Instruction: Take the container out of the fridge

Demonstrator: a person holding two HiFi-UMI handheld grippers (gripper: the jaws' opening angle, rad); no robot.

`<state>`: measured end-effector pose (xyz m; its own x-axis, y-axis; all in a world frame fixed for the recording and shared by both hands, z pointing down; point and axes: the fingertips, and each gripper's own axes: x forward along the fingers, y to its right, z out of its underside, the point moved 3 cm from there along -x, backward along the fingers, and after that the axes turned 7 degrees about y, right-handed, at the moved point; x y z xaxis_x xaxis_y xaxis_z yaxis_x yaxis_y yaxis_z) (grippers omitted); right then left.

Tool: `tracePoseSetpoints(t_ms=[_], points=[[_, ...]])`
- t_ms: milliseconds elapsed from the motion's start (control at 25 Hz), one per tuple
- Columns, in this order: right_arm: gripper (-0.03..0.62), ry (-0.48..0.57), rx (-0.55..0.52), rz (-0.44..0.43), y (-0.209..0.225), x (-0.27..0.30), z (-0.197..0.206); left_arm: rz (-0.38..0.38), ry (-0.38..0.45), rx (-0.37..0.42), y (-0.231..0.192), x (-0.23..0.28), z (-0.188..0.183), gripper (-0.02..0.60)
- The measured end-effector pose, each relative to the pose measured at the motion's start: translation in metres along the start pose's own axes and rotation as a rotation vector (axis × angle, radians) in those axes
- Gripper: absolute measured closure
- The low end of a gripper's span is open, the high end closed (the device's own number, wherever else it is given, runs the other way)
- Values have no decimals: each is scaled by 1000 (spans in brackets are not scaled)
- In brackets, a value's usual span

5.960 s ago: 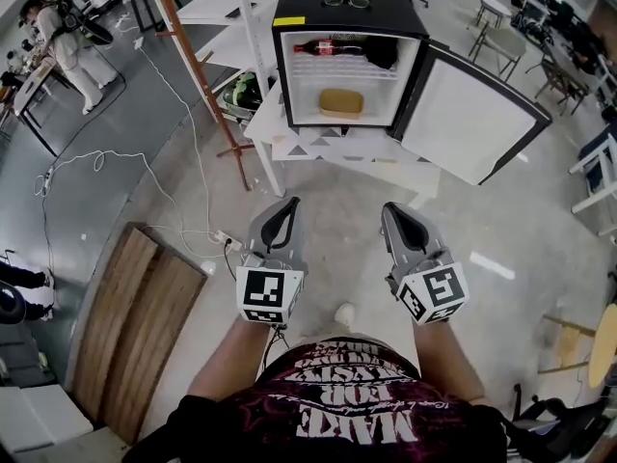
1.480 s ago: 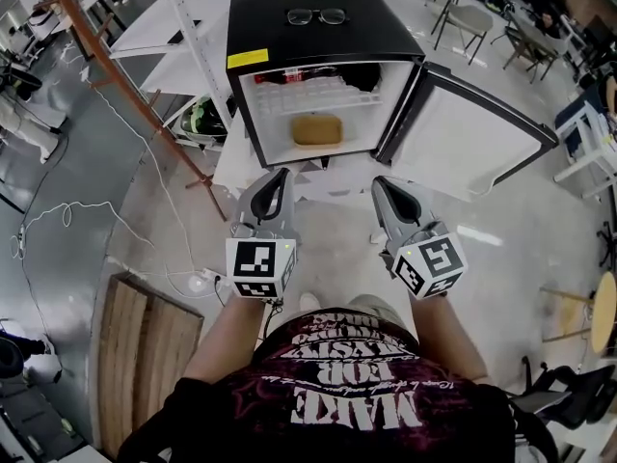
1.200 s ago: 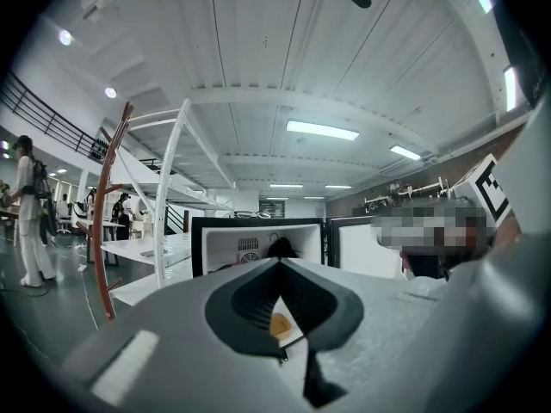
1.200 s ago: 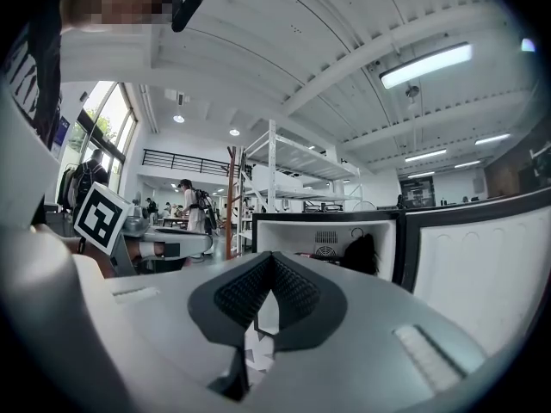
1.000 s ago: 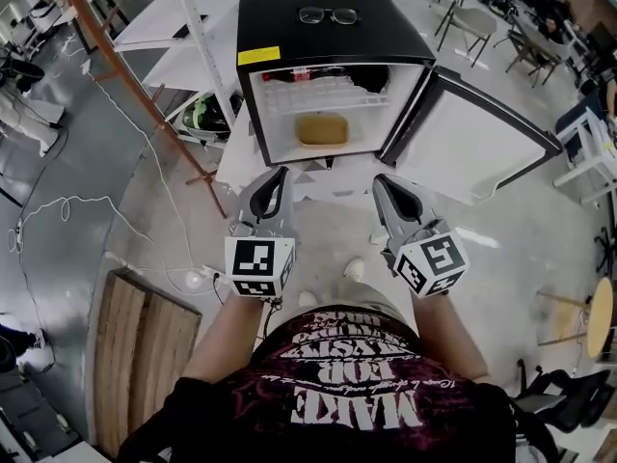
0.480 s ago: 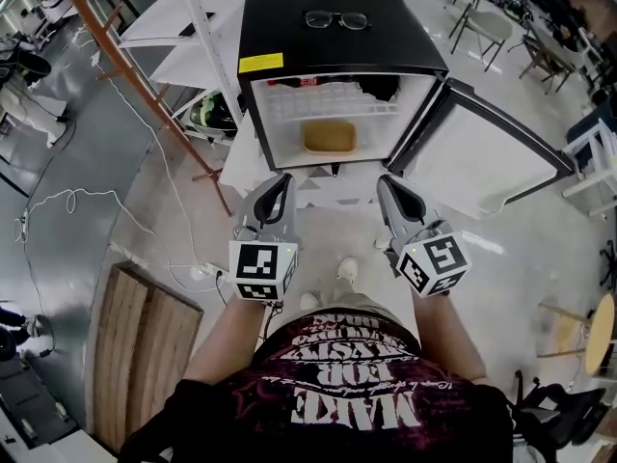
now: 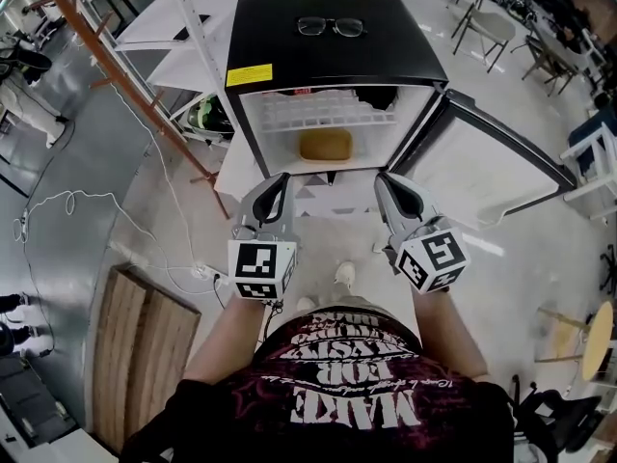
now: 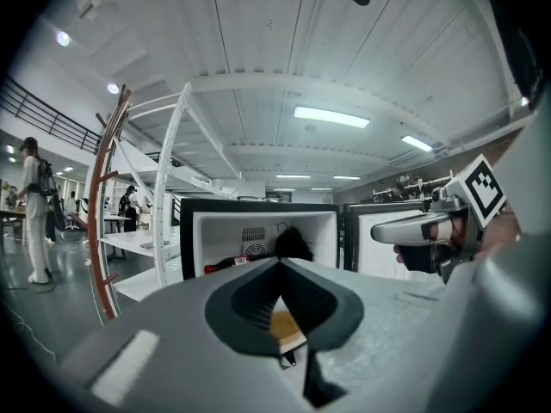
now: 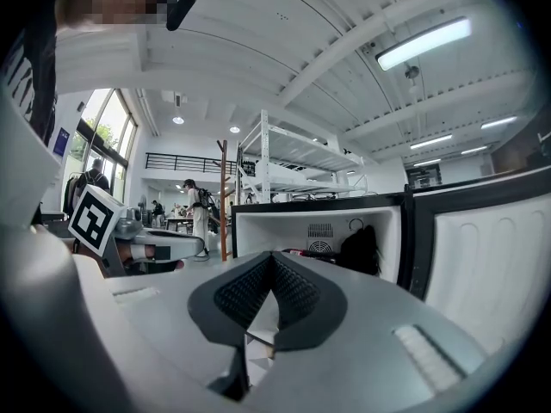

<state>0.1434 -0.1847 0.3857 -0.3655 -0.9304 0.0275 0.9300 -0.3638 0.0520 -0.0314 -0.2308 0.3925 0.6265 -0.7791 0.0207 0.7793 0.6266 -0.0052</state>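
The tan container [image 7: 325, 145] sits under the wire shelf in the open fridge [image 7: 289, 41]. The left gripper [image 7: 280, 179] and right gripper [image 7: 384, 181] hover short of it, jaws together and empty (so they need opening first), and should then bracket its sides.

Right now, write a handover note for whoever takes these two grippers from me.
Left gripper: shut, empty, held short of the fridge.
Right gripper: shut, empty, level with the left.
The door stands open to the right; the container sits on the fridge floor under the wire shelf, untouched.
Done: door open. Left: open the jaws, reach in, grip the container, bring it out.
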Motion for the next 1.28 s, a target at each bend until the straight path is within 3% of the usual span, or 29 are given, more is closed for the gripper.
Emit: tracePoseSetpoints(t_ms=[600, 1280], points=[[574, -37, 9, -15, 30, 31, 16, -14, -16, 1, -5, 31, 6, 581], [573, -255, -2, -31, 58, 77, 102, -66, -42, -3, -25, 38, 13, 581]])
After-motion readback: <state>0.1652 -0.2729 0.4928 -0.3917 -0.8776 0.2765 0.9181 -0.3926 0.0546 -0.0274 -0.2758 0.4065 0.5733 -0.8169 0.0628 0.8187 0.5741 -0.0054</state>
